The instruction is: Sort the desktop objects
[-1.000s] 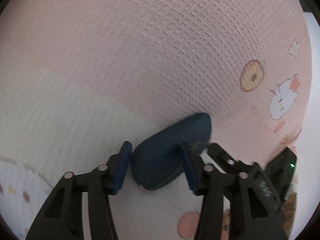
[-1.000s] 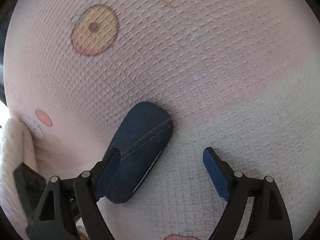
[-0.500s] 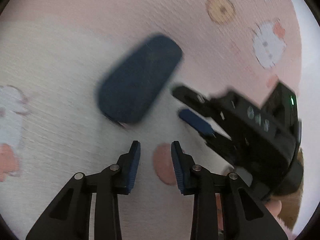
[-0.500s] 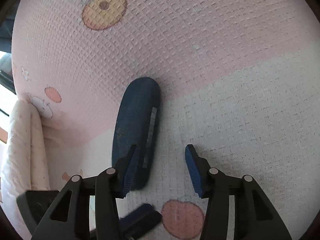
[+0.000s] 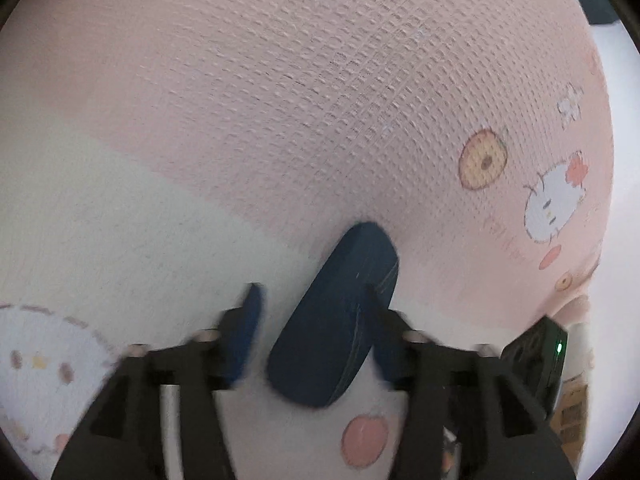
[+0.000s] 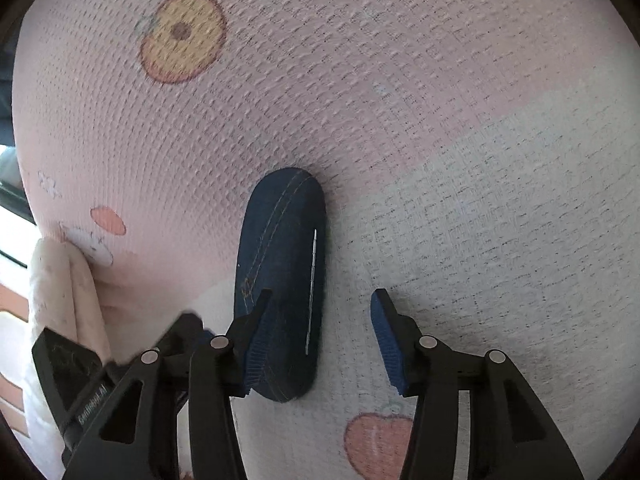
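Note:
A dark blue denim case (image 5: 340, 320) lies on a pink and white cartoon-print cloth (image 5: 320, 100). In the left wrist view my left gripper (image 5: 316, 332) is open with its two blue pads on either side of the case, which lies between them; the view is blurred. In the right wrist view the same case (image 6: 284, 276) lies lengthwise, with a thin metal strip along its edge. My right gripper (image 6: 320, 344) is open; its left pad rests against the case's near end and its right pad stands apart on the cloth.
The cloth's folded edge (image 6: 60, 292) bunches up at the left of the right wrist view. The right gripper's black body (image 5: 536, 356) with a green light shows at the right of the left wrist view. Printed apples and cat faces mark the cloth.
My left gripper has opened and moved forward, so the case now sits between its pads. My right gripper has opened wider, and the case has turned slightly.

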Demonstrator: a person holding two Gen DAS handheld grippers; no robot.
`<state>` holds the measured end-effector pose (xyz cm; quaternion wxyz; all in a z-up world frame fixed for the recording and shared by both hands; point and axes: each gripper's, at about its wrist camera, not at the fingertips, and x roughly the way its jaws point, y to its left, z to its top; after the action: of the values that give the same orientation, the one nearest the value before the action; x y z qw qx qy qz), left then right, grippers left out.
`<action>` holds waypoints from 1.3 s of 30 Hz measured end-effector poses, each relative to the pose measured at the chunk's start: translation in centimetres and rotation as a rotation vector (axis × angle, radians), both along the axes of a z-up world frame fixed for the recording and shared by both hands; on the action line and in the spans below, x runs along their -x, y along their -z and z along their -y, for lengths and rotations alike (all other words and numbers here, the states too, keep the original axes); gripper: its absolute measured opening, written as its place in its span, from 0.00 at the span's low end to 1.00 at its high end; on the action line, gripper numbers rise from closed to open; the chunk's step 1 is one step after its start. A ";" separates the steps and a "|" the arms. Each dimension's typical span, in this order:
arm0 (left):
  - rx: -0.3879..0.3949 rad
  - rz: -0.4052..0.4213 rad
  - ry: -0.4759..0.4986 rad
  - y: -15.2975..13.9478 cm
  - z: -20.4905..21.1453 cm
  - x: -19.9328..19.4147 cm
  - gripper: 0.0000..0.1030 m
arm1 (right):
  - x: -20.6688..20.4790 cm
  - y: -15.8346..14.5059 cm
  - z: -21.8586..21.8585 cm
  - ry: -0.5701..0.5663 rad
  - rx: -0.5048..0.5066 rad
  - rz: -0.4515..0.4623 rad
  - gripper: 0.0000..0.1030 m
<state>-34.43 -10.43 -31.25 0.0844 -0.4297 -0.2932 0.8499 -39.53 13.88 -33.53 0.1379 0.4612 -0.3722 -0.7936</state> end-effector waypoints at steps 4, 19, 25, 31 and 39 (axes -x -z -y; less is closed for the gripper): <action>-0.082 0.056 0.028 1.4 -0.9 2.1 0.63 | 0.3 0.1 -0.1 0.006 0.023 -0.008 0.52; -0.172 0.129 0.012 3.0 -3.2 -5.3 0.38 | -4.8 0.0 0.0 0.040 0.056 0.016 0.30; -0.247 0.167 0.032 3.7 -5.5 -11.4 0.38 | -12.0 -0.3 -2.2 0.086 0.034 0.095 0.28; -0.244 0.174 0.048 3.9 -7.6 -17.5 0.38 | -19.3 -1.2 -3.2 0.097 -0.060 0.105 0.28; -0.303 0.262 0.067 5.5 -8.5 -24.9 0.20 | -27.6 -0.1 -4.5 0.094 -0.058 0.189 0.22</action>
<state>-9.55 -1.94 -36.73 0.1375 -0.5286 -0.4117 0.7296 -11.98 18.38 -33.38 0.0513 0.5197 -0.3816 -0.7627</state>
